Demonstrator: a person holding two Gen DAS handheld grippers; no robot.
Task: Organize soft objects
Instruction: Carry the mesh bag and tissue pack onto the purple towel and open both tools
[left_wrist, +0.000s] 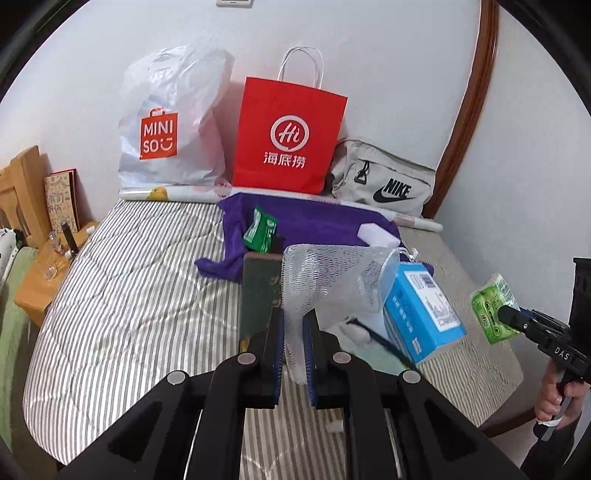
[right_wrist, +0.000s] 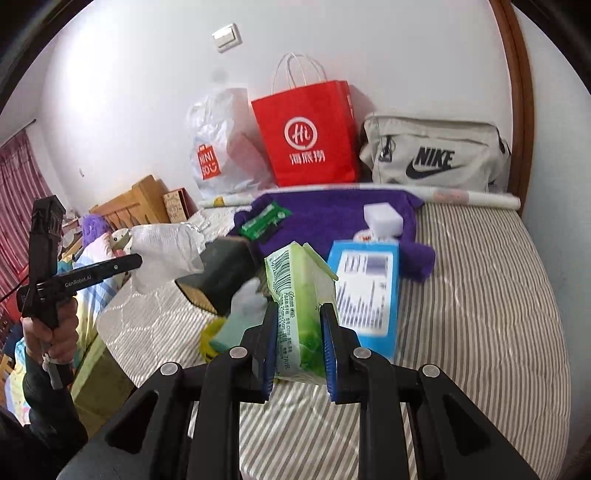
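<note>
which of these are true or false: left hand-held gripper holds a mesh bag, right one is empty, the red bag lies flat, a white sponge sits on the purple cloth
1. The left hand-held gripper holds the white mesh bag. True.
2. The right hand-held gripper is empty. False: it is shut on a green tissue pack.
3. The red paper bag lies flat on the bed. False: it stands upright against the wall.
4. A white sponge block sits on the purple cloth. True.
</note>
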